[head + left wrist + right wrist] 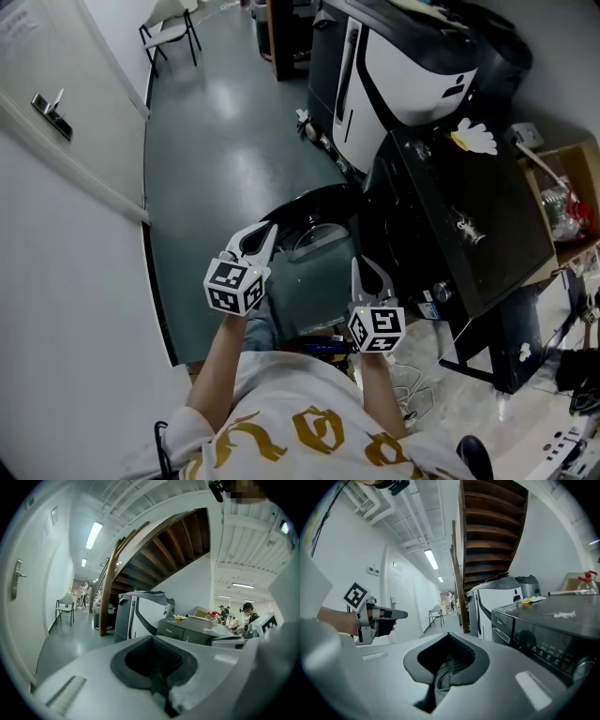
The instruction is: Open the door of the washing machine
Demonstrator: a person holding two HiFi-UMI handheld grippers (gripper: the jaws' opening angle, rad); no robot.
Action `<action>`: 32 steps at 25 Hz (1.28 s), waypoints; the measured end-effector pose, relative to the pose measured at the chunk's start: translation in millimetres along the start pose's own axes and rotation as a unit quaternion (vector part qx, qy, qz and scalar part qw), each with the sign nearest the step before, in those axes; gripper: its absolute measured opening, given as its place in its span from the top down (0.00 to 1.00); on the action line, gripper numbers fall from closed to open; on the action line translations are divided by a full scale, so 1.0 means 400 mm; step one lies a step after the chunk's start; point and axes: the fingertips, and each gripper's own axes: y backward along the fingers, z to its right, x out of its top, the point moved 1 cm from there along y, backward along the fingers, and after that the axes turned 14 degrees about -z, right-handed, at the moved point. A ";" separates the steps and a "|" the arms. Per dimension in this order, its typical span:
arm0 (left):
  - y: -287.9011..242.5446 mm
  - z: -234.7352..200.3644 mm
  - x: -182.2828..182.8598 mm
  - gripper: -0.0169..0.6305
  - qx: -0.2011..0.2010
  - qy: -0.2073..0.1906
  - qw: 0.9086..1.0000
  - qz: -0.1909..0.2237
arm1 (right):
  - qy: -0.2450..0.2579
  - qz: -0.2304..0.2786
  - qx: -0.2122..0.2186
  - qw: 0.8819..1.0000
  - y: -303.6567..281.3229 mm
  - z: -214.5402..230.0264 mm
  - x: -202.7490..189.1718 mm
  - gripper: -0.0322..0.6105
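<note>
Already open, glossy round washing machine door (314,199), left hand-held gripper (268,231), right hand-held gripper (362,272) — both pressed together.

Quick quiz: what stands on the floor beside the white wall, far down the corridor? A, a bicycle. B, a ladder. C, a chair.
C: a chair with thin dark legs stands on the green floor next to the wall.
</note>
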 end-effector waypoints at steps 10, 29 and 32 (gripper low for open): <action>0.008 -0.013 -0.020 0.97 0.008 -0.007 1.000 -0.009 | 0.007 -0.002 0.007 1.000 -0.009 -0.028 0.005 0.94; 0.007 -0.043 -0.052 0.97 0.025 0.008 0.999 -0.022 | 0.005 -0.012 0.007 1.000 -0.013 0.005 0.000 0.94; -0.002 -0.039 -0.048 0.97 0.022 0.012 1.000 -0.019 | 0.004 -0.016 0.005 1.000 -0.010 0.016 -0.003 0.94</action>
